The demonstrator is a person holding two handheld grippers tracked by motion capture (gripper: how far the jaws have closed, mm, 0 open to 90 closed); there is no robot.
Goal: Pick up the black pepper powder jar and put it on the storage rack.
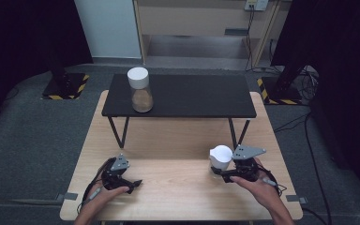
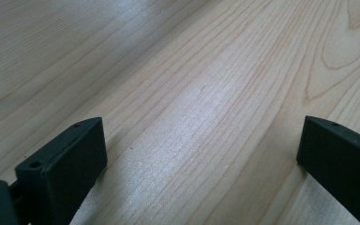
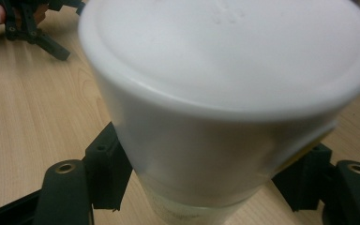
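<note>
Here the white-lidded jar point(image 1: 220, 161) sits near the worktop's point(image 1: 178, 192) front right corner, clenched just below its lid by the right claw point(image 1: 221, 175). Such a high pinch could let the glass body swing or slip out. The left claw point(image 1: 133, 184) lies released near the front left corner. Another lidded jar point(image 1: 140, 90) stands on the black shelf's point(image 1: 192, 96) left end.

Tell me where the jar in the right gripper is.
High view: the white-lidded jar is at the wooden table's front right, clamped in the right gripper, below the black shelf.
</note>
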